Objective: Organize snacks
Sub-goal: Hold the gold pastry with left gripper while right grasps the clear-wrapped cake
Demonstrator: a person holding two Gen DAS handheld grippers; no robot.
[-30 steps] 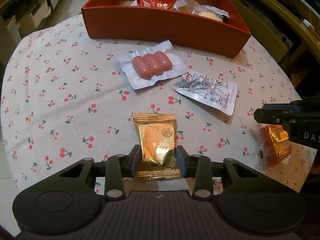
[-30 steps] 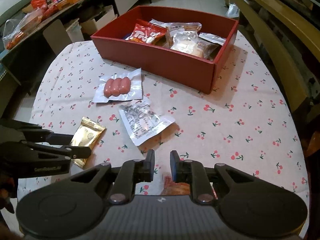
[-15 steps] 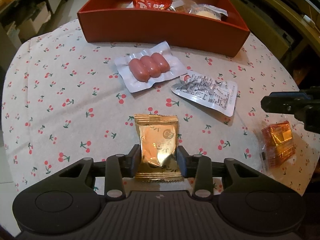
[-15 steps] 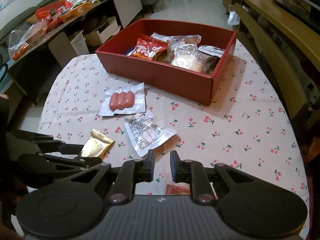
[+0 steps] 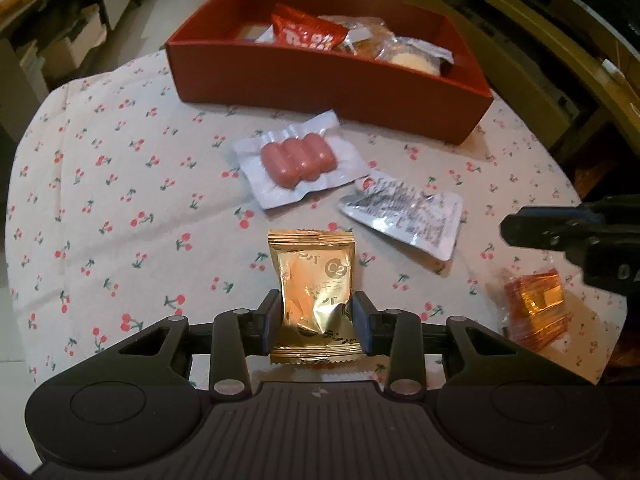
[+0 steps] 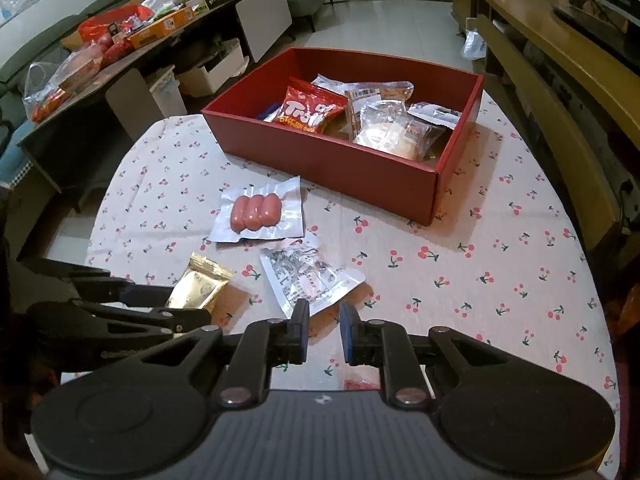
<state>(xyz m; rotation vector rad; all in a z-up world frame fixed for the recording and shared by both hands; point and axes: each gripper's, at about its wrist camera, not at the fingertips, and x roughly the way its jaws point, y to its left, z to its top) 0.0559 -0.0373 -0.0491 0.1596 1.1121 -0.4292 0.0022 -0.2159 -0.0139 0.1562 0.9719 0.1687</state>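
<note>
My left gripper (image 5: 316,316) is shut on the lower half of a gold snack packet (image 5: 312,264), which stands up between the pads just above the cherry-print cloth. The right wrist view shows the same gold packet (image 6: 202,286) in the left gripper (image 6: 180,304). My right gripper (image 6: 324,320) has its jaws drawn close together with nothing between them. It hovers over the table's near right part. An orange wrapped snack (image 5: 534,304) lies just below the right gripper (image 5: 520,230). The red box (image 5: 320,80) at the far side holds several snack bags.
A vacuum pack of three sausages (image 5: 298,158) and a silver printed packet (image 5: 408,216) lie on the cloth between the grippers and the red box (image 6: 320,160). A wooden bench runs along the right, past the round table edge (image 6: 592,280). Cluttered shelves stand to the left.
The left gripper has raised the gold packet slightly off the cloth. Both views have tipped up a little and show more of the red box's inside. The right gripper stays shut.
</note>
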